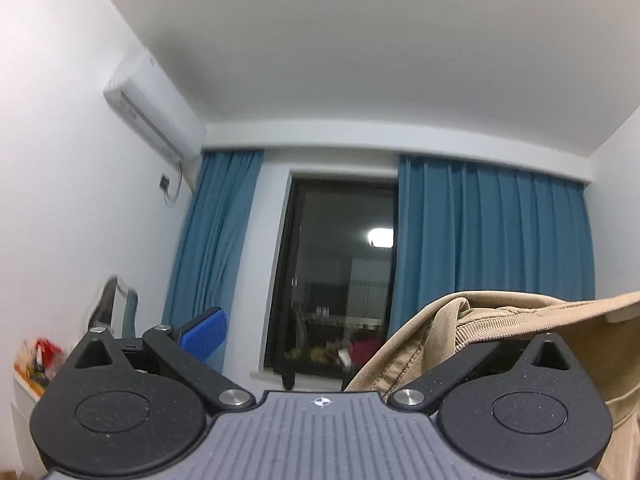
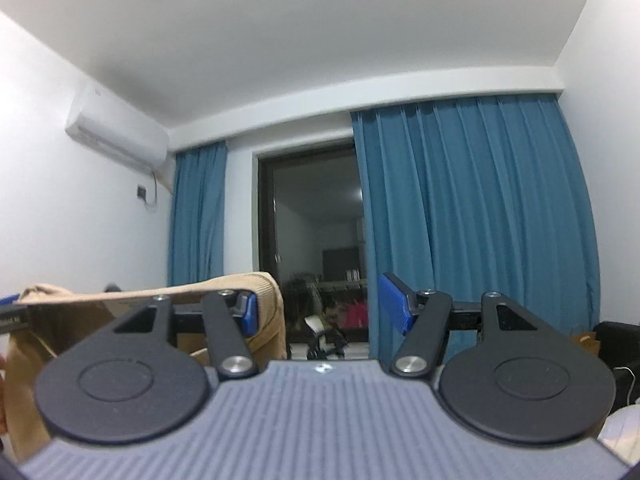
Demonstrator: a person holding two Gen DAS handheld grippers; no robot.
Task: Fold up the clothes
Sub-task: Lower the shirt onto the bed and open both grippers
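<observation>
Left fingers: our left gripper (image 1: 320,332) stands spread; the tan garment (image 1: 500,336) covers its right finger, so no pinch shows.
Right fingers: our right gripper (image 2: 322,312) is spread too, cloth draped over its left pad (image 2: 249,314).
Garment: held aloft between both, bunched.
Progress: we see no flat fold; folding remains.
Beyond: blue curtains (image 2: 472,216), dark window (image 1: 340,272).

- Garment (image 1: 500,320): tan, fine ribbed weave, matching stitching along the seams.
- Left gripper (image 1: 320,336): black arms, blue dotted pad (image 1: 202,334), grey ridged body.
- Right gripper (image 2: 326,308): black arms, blue pads (image 2: 394,306), grey striped body.
- Curtains (image 2: 472,216): plain teal-blue.
- Walls (image 1: 60,200), ceiling (image 1: 360,40): white.
- Air conditioner (image 1: 152,108): white.
- Window (image 1: 336,272): black frame, dark glass.
</observation>
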